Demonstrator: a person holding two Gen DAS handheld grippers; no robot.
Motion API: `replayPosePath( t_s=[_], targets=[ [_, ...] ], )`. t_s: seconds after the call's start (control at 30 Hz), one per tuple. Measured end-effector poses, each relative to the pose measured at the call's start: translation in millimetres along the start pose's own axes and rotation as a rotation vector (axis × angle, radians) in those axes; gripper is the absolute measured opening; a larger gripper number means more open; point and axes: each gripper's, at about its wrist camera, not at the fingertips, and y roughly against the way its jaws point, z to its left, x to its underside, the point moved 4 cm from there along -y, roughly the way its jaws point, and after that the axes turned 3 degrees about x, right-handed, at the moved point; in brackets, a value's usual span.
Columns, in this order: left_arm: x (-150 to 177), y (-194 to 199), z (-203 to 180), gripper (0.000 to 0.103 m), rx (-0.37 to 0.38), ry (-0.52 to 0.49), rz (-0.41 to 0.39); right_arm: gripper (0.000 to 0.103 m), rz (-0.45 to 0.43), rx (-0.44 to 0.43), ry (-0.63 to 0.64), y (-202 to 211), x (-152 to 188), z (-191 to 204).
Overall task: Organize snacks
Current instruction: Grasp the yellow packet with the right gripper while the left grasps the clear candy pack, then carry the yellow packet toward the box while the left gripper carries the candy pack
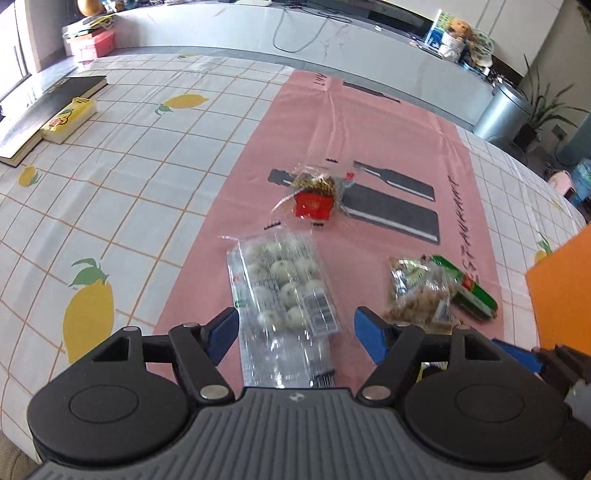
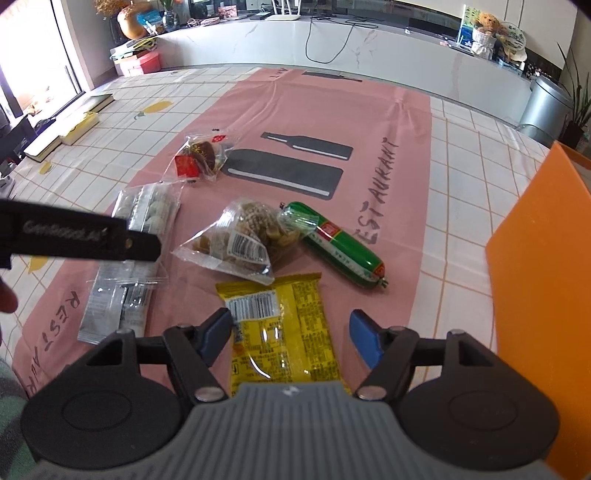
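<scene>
Several snacks lie on a pink mat (image 1: 369, 122). My left gripper (image 1: 297, 332) is open, and a clear pack of white balls (image 1: 284, 284) lies flat between its blue fingers with no pad pressing on it. Further off on the mat are a clear bag with a red pouch (image 1: 314, 199), a bag of nuts (image 1: 417, 291) and a green sausage (image 1: 472, 291). My right gripper (image 2: 291, 334) is open over a yellow packet (image 2: 280, 325), which lies on the mat between its fingers. In the right wrist view the nuts (image 2: 243, 236) and the sausage (image 2: 340, 243) lie just beyond it.
An orange box (image 2: 535, 240) stands at the right edge of the table. A book (image 1: 48, 107) and a yellow carton (image 1: 70, 118) lie at the far left on the lemon-print cloth. Past the table run a white counter (image 1: 221, 29) and a metal bin (image 1: 502, 114).
</scene>
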Motion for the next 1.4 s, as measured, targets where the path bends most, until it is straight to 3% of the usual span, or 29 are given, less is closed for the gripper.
replayPosePath(
  t_s=[0.17, 0.3, 0.47, 0.73, 0.87, 0.97, 1.1, 1.23, 1.3, 1.4],
  targets=[
    [-5.6, -14.4, -2.5, 0.085, -0.074, -0.018, 0.005, 0.068, 0.007, -0.010, 0.009, -4.6, -2.1, 4.7],
    [-5.0, -18.9, -1.2, 0.085, -0.075, -0.020, 0.014, 0.068, 0.016, -0.018, 0.012, -6.4, 0.7, 8.5],
    [-4.2, -14.5, 1.7, 0.070, -0.042, -0.033, 0.001, 0.058, 0.002, 0.020, 0.022, -5.5, 5.6, 9.1],
    [-0.1, 7.7, 6.2, 0.068, 0.006, -0.060, 0.004, 0.051, 0.004, 0.005, -0.021, 4.1, 7.4, 3.6],
    [12.0, 24.0, -1.0, 0.068, 0.079, -0.084, 0.052, 0.051, 0.040, 0.016, -0.039, 11.5, 13.8, -0.8],
    [27.6, 31.0, -15.9, 0.068, 0.155, -0.148, 0.106, 0.051, 0.067, 0.034, -0.062, 18.3, 24.9, -7.8],
    [52.4, 34.3, -44.3, 0.068, 0.212, -0.319, 0.137, 0.051, 0.087, 0.052, -0.083, 30.4, 43.2, -17.2],
    [76.2, 30.8, -64.9, 0.068, 0.227, -0.453, 0.193, 0.051, 0.088, 0.085, -0.087, 41.6, 61.3, -26.3],
    [83.0, 27.5, -68.6, 0.069, 0.236, -0.472, 0.214, 0.051, 0.083, 0.087, -0.099, 46.0, 67.9, -30.7],
    [87.5, 21.8, -68.2, 0.069, 0.188, -0.456, 0.240, 0.052, 0.080, 0.081, -0.129, 49.2, 74.3, -36.5]
  ],
)
